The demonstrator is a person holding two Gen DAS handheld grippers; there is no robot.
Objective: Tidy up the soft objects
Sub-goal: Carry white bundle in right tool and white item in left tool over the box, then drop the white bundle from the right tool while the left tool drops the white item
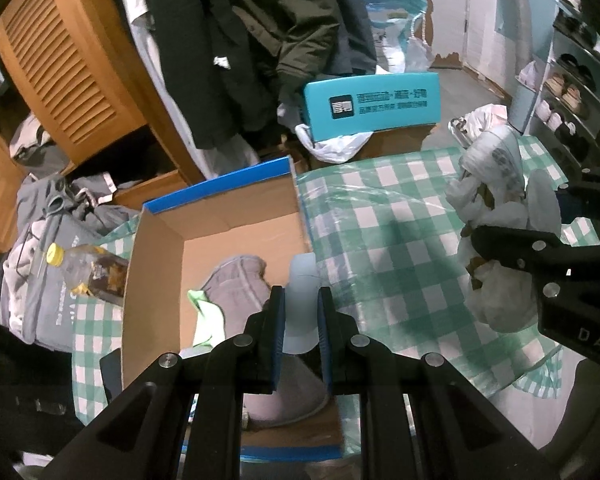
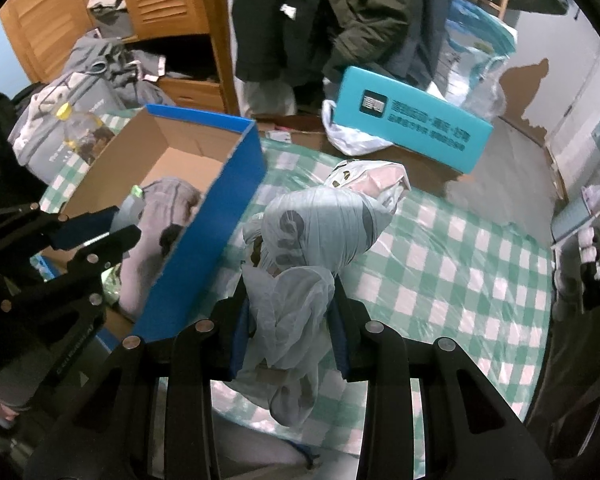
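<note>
Slippers first: our left gripper (image 1: 301, 322) is clamped on a pale slipper (image 1: 302, 280) above the open cardboard box (image 1: 220, 236). Our right gripper (image 2: 290, 320) grips a bundled plastic bag (image 2: 300, 248) over the checked desk (image 2: 460, 272), just beside the box.

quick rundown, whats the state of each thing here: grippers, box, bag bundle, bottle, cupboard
left gripper: shut on a pale soft piece over the box
right gripper: shut on the plastic bag bundle
plastic bag bundle: crumpled, knotted, beside the box on the checked cloth
cardboard box: open, grey fabric and a green piece inside
bottle: capped, lying on its side
wooden cupboard: louvred door open, clothes spilling out
</note>
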